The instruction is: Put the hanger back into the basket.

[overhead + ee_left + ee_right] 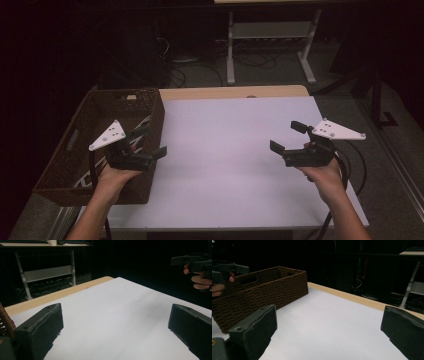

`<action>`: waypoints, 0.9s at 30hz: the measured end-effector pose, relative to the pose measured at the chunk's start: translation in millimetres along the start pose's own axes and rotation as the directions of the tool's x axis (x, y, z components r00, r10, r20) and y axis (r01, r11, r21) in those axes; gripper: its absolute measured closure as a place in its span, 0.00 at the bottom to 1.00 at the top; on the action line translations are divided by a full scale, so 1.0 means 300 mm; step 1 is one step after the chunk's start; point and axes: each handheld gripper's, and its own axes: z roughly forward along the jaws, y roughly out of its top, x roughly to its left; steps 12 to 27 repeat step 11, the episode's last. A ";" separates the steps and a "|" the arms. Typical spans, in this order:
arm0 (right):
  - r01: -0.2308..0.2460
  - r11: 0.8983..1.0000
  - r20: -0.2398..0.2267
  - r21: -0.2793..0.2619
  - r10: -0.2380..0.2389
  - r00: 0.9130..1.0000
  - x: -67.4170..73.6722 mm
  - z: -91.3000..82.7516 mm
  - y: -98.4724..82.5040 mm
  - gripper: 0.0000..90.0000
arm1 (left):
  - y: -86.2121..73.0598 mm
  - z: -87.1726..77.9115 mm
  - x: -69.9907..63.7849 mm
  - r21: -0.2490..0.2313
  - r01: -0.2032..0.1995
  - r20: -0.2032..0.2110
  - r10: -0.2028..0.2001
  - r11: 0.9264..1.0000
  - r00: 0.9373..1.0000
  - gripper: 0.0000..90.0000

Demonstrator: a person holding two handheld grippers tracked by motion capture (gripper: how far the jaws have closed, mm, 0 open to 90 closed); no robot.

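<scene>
With both sets of fingers spread wide and empty, the left gripper [148, 143] hung beside the dark-brown woven wicker basket [87, 131] at the white worktop's [230, 150] left edge, risking snagging its rim, while the right gripper [287, 137] stood well apart.

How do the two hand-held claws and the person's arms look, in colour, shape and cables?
Both the left claw and the right claw have dark, blocky bodies with two thick black jaws. Each carries a pale three-cornered plate with small holes on top. A black cable trails from each. The forearms are bare, with no sleeves showing.
</scene>
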 end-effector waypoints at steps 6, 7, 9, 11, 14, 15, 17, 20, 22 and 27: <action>0.008 1.000 -0.004 0.002 -0.008 1.000 0.002 0.004 -0.004 0.00 | 0.001 -0.004 0.002 -0.010 0.000 0.004 0.000 1.000 1.000 0.00; 0.008 1.000 -0.004 0.002 -0.008 1.000 0.002 0.004 -0.004 0.00 | 0.001 -0.004 0.002 -0.010 0.000 0.004 0.000 1.000 1.000 0.00; 0.009 1.000 -0.005 0.002 -0.009 1.000 0.003 0.002 -0.004 0.00 | 0.002 -0.004 0.002 -0.010 -0.001 0.005 0.001 1.000 1.000 0.00; 0.009 1.000 -0.006 0.002 -0.009 1.000 0.003 0.002 -0.004 0.00 | 0.003 -0.004 0.003 -0.009 -0.001 0.006 0.001 1.000 1.000 0.00; 0.009 1.000 -0.006 0.002 -0.009 1.000 0.003 0.002 -0.004 0.00 | 0.003 -0.004 0.003 -0.009 -0.001 0.006 0.001 1.000 1.000 0.00; 0.009 1.000 -0.006 0.002 -0.009 1.000 0.003 0.002 -0.004 0.00 | 0.003 -0.004 0.003 -0.009 -0.001 0.006 0.001 1.000 1.000 0.00; 0.009 1.000 -0.006 0.002 -0.009 1.000 0.003 0.002 -0.004 0.00 | 0.003 -0.004 0.003 -0.009 -0.001 0.006 0.001 1.000 1.000 0.00; 0.009 1.000 -0.006 0.002 -0.009 1.000 0.003 0.002 -0.004 0.00 | 0.003 -0.004 0.003 -0.009 -0.001 0.006 0.001 1.000 1.000 0.00; 0.009 1.000 -0.006 0.002 -0.009 1.000 0.003 0.002 -0.004 0.00 | 0.003 -0.004 0.003 -0.009 -0.001 0.006 0.001 1.000 1.000 0.00; 0.009 1.000 -0.006 0.002 -0.009 1.000 0.003 0.002 -0.004 0.00 | 0.003 -0.004 0.003 -0.009 -0.001 0.006 0.001 1.000 1.000 0.00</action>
